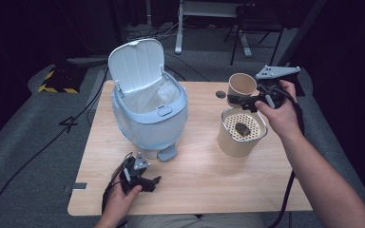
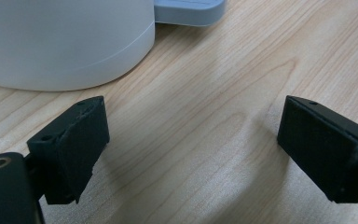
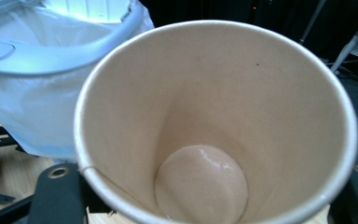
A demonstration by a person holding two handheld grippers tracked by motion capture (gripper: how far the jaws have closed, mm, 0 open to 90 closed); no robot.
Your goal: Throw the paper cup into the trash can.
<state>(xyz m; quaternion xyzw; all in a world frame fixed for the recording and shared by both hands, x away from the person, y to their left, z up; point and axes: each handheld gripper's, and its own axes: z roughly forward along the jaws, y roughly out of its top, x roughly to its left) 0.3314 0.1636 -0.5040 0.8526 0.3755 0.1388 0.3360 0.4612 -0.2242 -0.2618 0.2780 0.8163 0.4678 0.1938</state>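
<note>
Paper cup (image 1: 242, 85), one: held in the right gripper (image 1: 245, 100) above the table's far right part, just beyond the strainer tub. Jaws clamp its wall from both sides; in the right gripper view the cup (image 3: 214, 116) tilts toward the camera, with only a film of wet residue on its bottom. Judged light, thin-walled and easily crushed; best taken mid-wall with a gentle squeeze, since the wet inside may leave it slippery at the rim.

Tub (image 1: 241, 133), one: tan, round, near the right edge, fitted with a perforated white insert (image 1: 244, 124) carrying one dark lump (image 1: 243, 128).

Bin (image 1: 149, 114), one: pale blue, lid (image 1: 137, 64) swung up and back, white liner (image 1: 157, 95) inside, pedal (image 1: 167, 153) facing the near edge; stands left of centre.

Left gripper (image 1: 142, 183), one: resting low by the near edge, in front of the bin. In the left gripper view its jaws stand wide apart over bare table (image 2: 205, 116), holding nothing.

Table (image 1: 204, 185), one: light wood. Grippers, two in all.
</note>
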